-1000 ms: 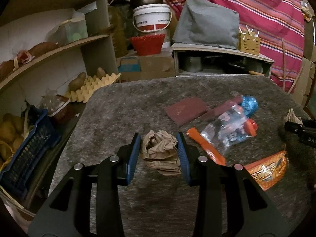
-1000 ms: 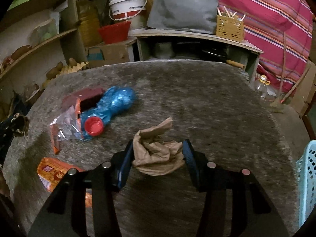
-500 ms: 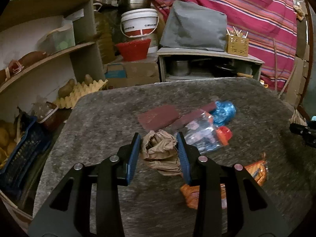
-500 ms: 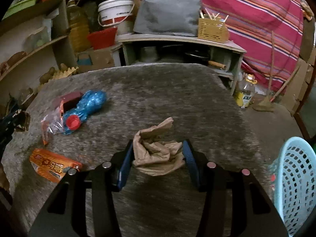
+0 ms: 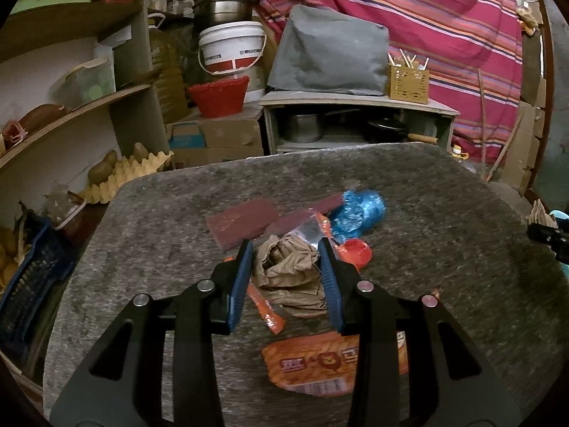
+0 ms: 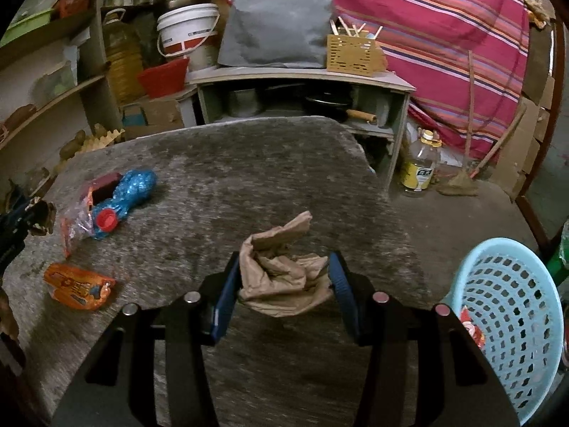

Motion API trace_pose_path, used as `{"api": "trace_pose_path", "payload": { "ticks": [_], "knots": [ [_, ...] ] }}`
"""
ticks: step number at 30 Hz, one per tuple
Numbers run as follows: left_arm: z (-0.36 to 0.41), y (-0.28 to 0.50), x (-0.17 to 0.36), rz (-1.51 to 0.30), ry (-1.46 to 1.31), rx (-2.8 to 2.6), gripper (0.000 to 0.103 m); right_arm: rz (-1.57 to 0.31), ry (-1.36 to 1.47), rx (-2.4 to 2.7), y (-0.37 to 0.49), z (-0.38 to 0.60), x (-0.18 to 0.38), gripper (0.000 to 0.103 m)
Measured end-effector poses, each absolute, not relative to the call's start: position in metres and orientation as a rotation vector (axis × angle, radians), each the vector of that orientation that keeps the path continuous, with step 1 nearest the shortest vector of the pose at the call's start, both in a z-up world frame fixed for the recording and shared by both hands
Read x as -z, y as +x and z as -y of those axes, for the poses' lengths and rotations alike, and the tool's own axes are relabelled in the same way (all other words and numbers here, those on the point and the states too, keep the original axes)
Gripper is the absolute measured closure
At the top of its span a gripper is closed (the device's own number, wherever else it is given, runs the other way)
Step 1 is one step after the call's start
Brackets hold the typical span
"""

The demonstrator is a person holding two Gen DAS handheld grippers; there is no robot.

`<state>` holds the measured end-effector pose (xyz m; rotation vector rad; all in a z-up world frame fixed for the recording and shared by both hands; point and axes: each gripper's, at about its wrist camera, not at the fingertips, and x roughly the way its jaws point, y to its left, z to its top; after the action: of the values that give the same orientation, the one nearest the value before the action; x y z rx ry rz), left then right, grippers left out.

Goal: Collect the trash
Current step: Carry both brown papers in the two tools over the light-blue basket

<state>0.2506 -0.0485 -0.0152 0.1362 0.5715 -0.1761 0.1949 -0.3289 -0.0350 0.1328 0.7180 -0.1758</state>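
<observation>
Here, each gripper is clamping brown paper: left gripper (image 5: 286, 273), right gripper (image 6: 282, 284). Only the right view is showing a basket (image 6: 512, 323) holding a red wrapper (image 6: 471, 329).

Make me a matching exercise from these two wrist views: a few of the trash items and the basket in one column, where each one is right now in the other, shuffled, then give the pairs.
Things:
1. crumpled brown paper
2. orange wrapper
3. blue bottle
4. light blue basket

Places:
A. lying on the grey table, red cap toward the camera
B. off the table's edge, at lower right in the right wrist view
C. clamped in the right gripper
D. flat on the table, nearest the left edge of that view

Pairs: 1-C, 2-D, 3-A, 4-B
</observation>
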Motion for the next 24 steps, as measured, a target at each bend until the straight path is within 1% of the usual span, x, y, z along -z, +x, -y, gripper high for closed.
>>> {"api": "trace_pose_path", "payload": {
  "ticks": [11, 24],
  "knots": [
    [0.078, 0.24, 0.002, -0.548, 0.149, 0.208, 0.067, -0.697, 0.162, 0.218, 0.172, 0.366, 0.03, 0.053],
    [0.148, 0.209, -0.014, -0.508, 0.174, 0.305, 0.067, -0.657, 0.201, 0.295, 0.126, 0.428, 0.023, 0.053]
  ]
}}
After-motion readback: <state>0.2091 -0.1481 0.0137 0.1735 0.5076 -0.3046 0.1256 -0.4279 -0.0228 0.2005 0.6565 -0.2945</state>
